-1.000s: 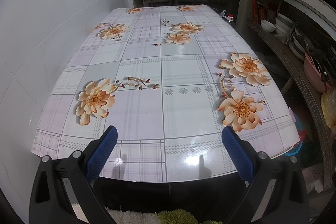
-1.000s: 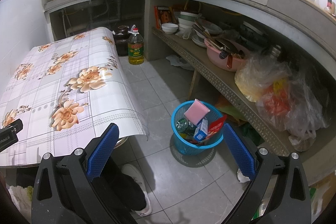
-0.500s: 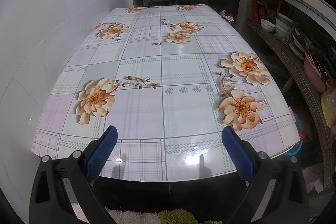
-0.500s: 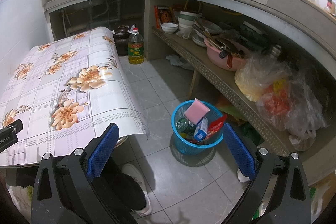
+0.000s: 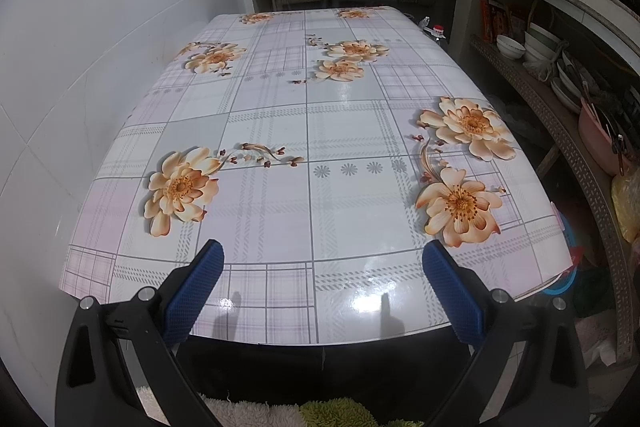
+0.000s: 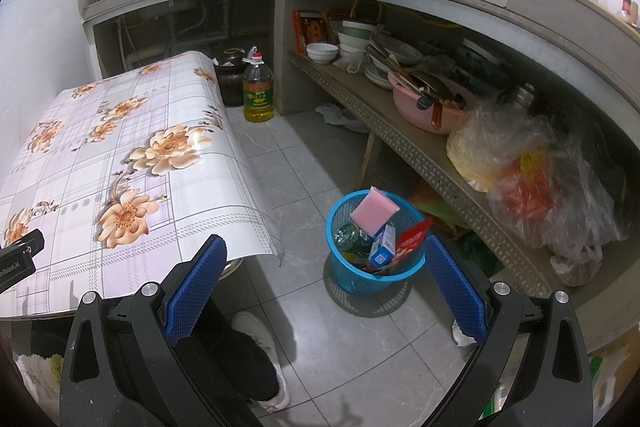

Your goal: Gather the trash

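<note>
A blue mesh trash basket (image 6: 340, 267) stands on the tiled floor right of the table. It holds a pink sponge (image 6: 374, 213), a small blue-and-white box (image 6: 382, 247), a red wrapper (image 6: 412, 237) and a crushed bottle (image 6: 346, 233). My right gripper (image 6: 324, 279) is open and empty, held above the floor just in front of the basket. My left gripper (image 5: 320, 287) is open and empty over the near edge of the flowered tablecloth table (image 5: 312, 131), which bears nothing. Part of the left gripper (image 6: 18, 259) shows at the right wrist view's left edge.
An oil bottle (image 6: 258, 91) and a dark jar (image 6: 232, 77) stand on the floor beyond the table. A low shelf (image 6: 424, 155) on the right holds bowls, a pink basin (image 6: 428, 103) and plastic bags (image 6: 532, 183). The person's shoe (image 6: 260, 339) is below the right gripper.
</note>
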Motion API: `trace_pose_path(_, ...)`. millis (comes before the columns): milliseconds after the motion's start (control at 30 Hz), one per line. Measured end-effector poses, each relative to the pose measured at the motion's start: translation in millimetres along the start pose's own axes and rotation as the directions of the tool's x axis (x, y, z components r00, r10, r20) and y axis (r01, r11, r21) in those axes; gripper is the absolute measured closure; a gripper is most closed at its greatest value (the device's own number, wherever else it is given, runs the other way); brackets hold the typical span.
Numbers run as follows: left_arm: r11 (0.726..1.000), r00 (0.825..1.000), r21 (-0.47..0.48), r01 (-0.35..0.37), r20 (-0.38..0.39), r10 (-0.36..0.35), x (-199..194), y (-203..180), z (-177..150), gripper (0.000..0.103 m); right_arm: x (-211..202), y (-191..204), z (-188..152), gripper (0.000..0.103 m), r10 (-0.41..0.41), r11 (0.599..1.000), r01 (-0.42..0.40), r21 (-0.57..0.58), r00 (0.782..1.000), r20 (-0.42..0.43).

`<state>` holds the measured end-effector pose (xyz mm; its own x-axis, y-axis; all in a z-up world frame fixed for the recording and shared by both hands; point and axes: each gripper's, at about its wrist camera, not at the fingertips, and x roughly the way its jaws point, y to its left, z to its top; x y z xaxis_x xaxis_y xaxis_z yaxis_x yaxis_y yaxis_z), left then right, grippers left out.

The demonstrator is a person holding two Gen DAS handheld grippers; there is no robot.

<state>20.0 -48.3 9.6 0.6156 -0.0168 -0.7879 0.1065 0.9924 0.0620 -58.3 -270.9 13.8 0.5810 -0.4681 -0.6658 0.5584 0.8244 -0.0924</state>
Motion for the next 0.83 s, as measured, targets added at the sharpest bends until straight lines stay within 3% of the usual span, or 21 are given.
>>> trace_pose_path(833, 1.0, 1.0, -0.009, 0.004, -0.011, -0.005, 0.2, -3.0, -2.0, 0.006, -1.2, 0.8, 0.4, 0.008, 0.0, 1.0, 0.0, 0.0, 1.0, 0.0)
